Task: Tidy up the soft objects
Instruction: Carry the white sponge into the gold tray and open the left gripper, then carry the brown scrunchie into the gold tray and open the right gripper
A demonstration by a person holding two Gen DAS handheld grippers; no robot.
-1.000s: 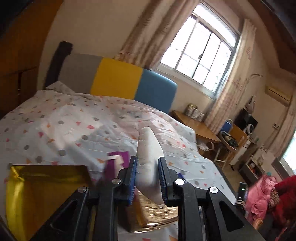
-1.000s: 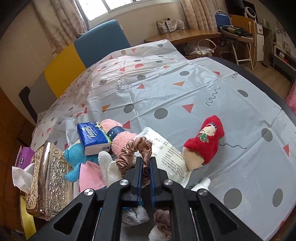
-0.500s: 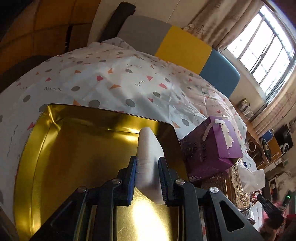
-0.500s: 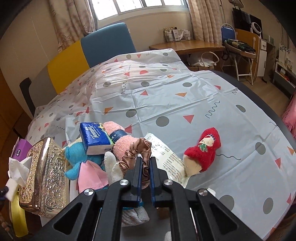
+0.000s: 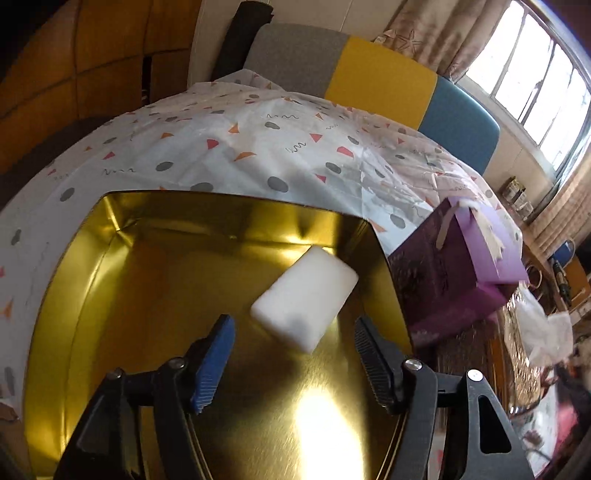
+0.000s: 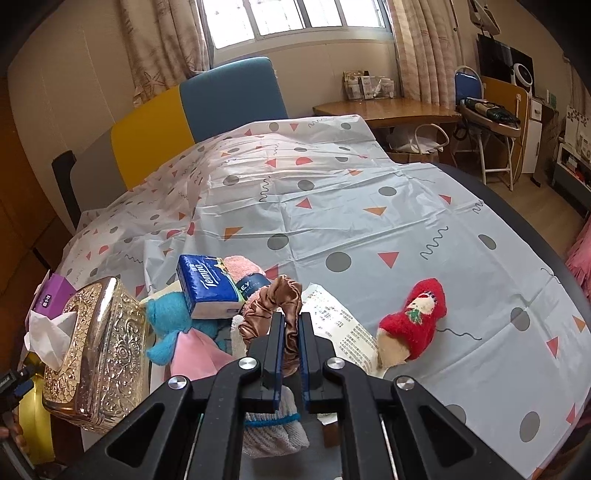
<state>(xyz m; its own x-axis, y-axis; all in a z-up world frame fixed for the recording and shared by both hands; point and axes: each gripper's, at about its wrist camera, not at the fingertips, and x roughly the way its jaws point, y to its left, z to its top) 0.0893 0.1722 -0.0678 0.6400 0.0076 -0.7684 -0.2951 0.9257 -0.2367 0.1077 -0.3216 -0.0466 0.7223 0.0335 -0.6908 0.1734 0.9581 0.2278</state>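
Two claws: my left claw (image 5: 293, 341) is opening above the gold tin (image 5: 110, 280), white sponge (image 5: 304, 299) dropping free ahead; my right claw (image 6: 291, 332) is pinching the brown scrunchie (image 6: 275, 304).

I am in a lived-in home room: curtained window (image 6: 295, 18), wooden desk (image 6: 388, 109), folding chair (image 6: 487, 147), and a patterned tablecloth (image 6: 332, 221).

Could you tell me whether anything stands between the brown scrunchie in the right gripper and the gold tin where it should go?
Yes. The scrunchie, pinched in the right gripper, has the ornate gold tissue box and purple box between it and the gold tin.
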